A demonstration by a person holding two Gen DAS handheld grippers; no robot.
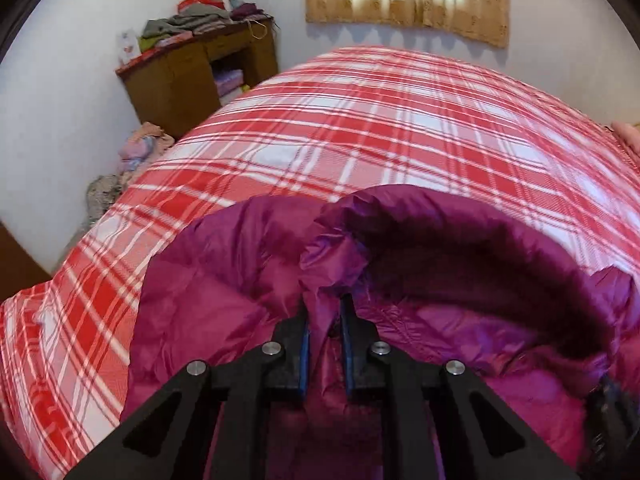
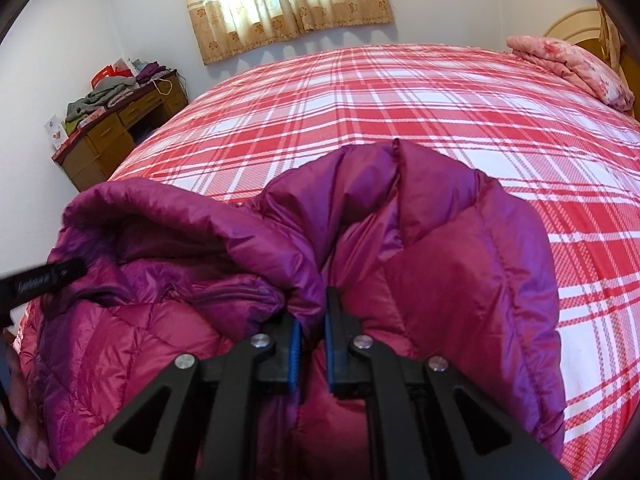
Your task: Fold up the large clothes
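garments on bed: one, a magenta quilted down jacket [image 2: 460, 264], hooded, lying on the near part of the bed [image 2: 400, 112].
grippers: two. left gripper [image 1: 324, 312], fingers narrowly set with a fold of jacket fabric pinched between the blue pads. right gripper [image 2: 310, 312], fingers narrowly set, likewise clamped on a bunched fold of the jacket.
gripper placing: one at each side of the hood [image 1: 460, 248]; the left sits at the hood's left edge, the right at the seam where the hood meets the shoulder.
jacket heading: hood end away from the cameras, toward the far wall and curtain [image 2: 288, 4]; body runs back under both grippers, so the long axis lies near to far across the bed. lower end out of view.
hood: opening faces up, dark lining showing.
bed cover: one red and white plaid sheet.
other items: one pink floral quilt [image 2: 576, 68] folded at the far right corner; one wooden desk [image 2: 116, 136] at left carrying a heap of clothes.
writing: a dark strap at the left edge of the right wrist view bears pale lettering, too blurred to read. none other legible.
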